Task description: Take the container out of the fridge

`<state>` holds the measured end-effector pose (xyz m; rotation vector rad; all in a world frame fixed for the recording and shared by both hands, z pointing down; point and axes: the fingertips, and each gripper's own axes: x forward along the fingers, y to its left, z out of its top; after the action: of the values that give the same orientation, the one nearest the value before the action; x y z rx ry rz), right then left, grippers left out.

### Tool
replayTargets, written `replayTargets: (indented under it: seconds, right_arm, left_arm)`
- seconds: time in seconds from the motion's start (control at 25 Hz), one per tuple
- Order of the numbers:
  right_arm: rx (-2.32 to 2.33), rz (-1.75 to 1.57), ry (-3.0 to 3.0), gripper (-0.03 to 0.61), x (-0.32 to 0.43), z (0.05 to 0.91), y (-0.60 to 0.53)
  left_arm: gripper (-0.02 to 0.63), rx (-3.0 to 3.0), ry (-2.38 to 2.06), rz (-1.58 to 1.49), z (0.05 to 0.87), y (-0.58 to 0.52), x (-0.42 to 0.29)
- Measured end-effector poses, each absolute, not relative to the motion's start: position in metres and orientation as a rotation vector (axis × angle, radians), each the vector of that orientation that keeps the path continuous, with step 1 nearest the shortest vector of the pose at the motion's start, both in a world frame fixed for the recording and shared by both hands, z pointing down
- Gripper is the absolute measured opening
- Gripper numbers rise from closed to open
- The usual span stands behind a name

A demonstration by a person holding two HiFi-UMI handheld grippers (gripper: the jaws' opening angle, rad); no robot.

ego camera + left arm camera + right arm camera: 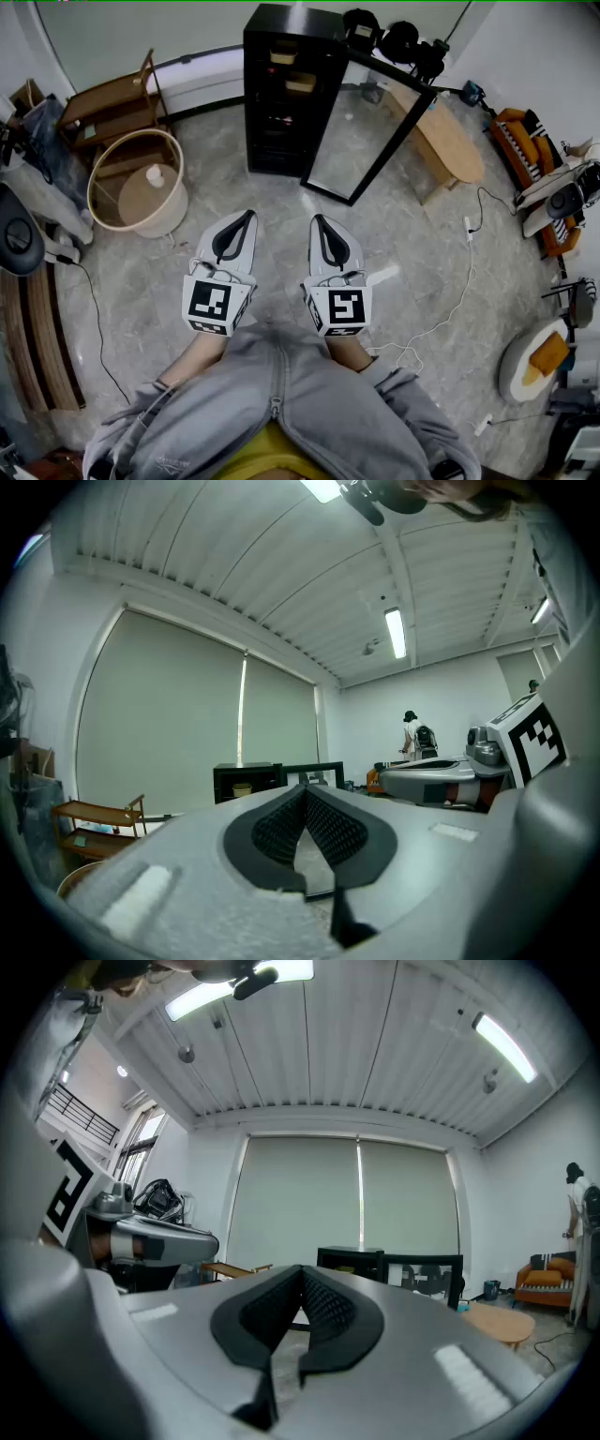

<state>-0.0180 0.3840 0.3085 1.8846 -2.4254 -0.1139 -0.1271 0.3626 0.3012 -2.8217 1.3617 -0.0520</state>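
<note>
Across the grey floor the black fridge at upper centre stands open, a container untouched on its shelf, while the left claw and right claw, both closed and empty, hover well apart from it.

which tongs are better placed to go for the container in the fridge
Left, probably. The left tongs face the open front of the fridge, where a container sits. The open door juts out on the right tongs' side. Both are shut and far off.
</note>
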Motion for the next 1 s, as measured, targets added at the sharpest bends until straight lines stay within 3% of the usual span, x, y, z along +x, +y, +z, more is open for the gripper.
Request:
replayTargets:
  seconds: [0.48, 1.0]
  right_arm:
    - [1.897, -0.065, -2.463, 0.0, -0.007, 0.324, 0.339]
    - [1.932, -0.087, -2.412, 0.0, -0.006, 0.326, 0.171]
  left_arm:
    - [0.003, -2.835, 1.346, -0.039, 0.317, 0.318, -0.113]
    - [0.003, -2.84, 1.295, -0.011, 0.318, 0.143, -0.11]
